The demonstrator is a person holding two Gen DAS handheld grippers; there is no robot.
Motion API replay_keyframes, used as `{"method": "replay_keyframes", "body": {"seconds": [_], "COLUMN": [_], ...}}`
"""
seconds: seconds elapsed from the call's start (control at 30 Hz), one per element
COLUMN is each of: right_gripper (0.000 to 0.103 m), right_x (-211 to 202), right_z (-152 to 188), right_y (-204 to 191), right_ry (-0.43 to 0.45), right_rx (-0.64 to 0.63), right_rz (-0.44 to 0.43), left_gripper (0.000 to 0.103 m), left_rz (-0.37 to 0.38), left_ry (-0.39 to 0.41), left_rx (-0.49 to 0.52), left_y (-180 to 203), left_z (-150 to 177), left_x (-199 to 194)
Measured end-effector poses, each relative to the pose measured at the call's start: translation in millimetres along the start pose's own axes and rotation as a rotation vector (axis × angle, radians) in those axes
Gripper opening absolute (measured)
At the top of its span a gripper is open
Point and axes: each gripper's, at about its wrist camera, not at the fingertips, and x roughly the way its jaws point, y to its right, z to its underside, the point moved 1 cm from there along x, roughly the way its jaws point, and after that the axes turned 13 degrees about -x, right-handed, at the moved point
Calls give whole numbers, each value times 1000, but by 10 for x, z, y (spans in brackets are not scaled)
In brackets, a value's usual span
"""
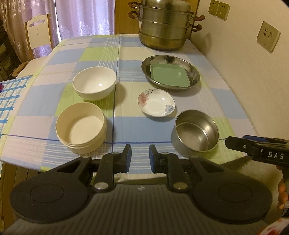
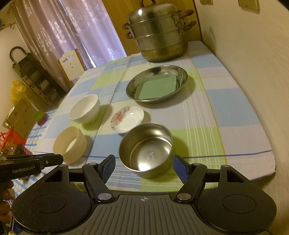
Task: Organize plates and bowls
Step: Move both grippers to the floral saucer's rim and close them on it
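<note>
Checked cloth in blue, green and cream squares covers a dining table [image 1: 126, 54] pushed against a cream wall on the right, with lilac curtains [image 1: 81, 16] and a pale wooden chair [image 1: 38, 32] behind its far left side. Starting at the left, a cream round tub [image 1: 80, 127] with straight sides sits near the front edge, and a white bowl [image 1: 94, 83] stands just behind it, close but apart. Toward the middle, a small flowered saucer [image 1: 156, 102] lies flat on the cloth. Behind and right of it, a wide steel dish [image 1: 170, 72] holds a green square plate [image 1: 169, 74] inside it. At the far end stands a tall stacked steel steamer pot [image 1: 164, 25] with brown handles. Nearest on the right, a steel bowl [image 1: 195, 132] rests close to the front edge, just beside the saucer. Wall sockets [image 1: 268, 36] are fixed above the table on the right. Left claw [image 1: 140, 156] hovers over the front edge, between the tub and the steel bowl, its blue-padded fingers [image 1: 128, 155] drawn close with a narrow gap and nothing between them. Right claw [image 2: 144, 169] is released, its fingers spread wide either side of the steel bowl without touching it.
</note>
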Motion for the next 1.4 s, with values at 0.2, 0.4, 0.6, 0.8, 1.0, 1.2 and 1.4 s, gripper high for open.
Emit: {"method": "replay_keyframes", "body": {"seconds": [0.2, 0.4, 0.6, 0.8, 1.0, 1.2, 1.4], "right_gripper": [70, 72, 81, 82, 82, 82, 82], "right_x": [20, 17, 23, 54, 106, 143, 216], "right_z": [68, 103, 103, 82, 34, -32, -126], "right_y": [47, 97, 146, 220, 319, 452, 581], "right_ry": [-16, -15, -18, -38, -55, -63, -57], "right_rx": [1, 14, 17, 3, 0, 19, 40], "right_rz": [0, -15, -8, 21, 57, 83, 87], "left_gripper": [18, 18, 18, 18, 18, 18, 18], "left_rz": [-9, -14, -9, -1, 6, 19, 32], "left_ry": [-14, -21, -25, -28, -36, -32, -41], "left_rx": [-4, -5, -1, 11, 13, 14, 5], "left_y": [-2, 14, 51, 87, 95, 79, 55], "left_z": [43, 28, 6, -17, -69, -134, -218], "left_x": [14, 57, 109, 166, 248, 316, 441]}}
